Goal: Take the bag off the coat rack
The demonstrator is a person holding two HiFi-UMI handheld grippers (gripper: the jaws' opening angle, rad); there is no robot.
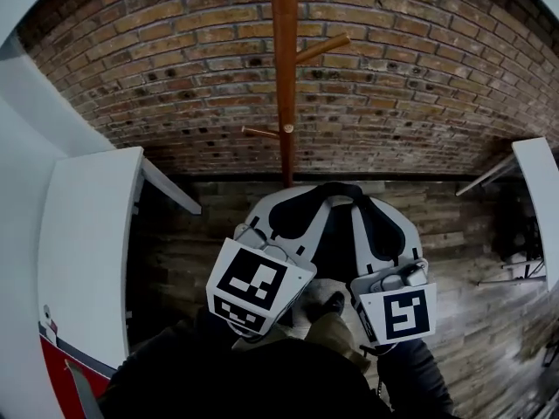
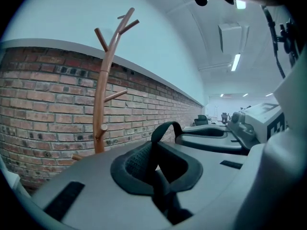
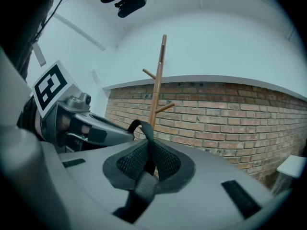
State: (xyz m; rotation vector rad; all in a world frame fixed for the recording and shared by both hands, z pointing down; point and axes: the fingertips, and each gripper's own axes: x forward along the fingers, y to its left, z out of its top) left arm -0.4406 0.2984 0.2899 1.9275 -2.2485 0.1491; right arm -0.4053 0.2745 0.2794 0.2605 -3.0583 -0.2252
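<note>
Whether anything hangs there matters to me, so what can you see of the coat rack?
The coat rack is a slim pole of reddish-brown wood, standing upright before the brick wall. Short pegs branch off it, slanting upward, at different heights. Nothing hangs on any peg in view, and nothing is seen touching it. Its foot is out of sight.

Coat rack point(image 1: 284, 77) top cut off; bag strap point(image 3: 143, 188) btm end hidden.

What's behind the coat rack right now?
Behind the coat rack stands a brick wall; the rack's pegs look bare. The left gripper and right gripper, both pinching a black strap, cover its foot and whatever lies there.
</note>
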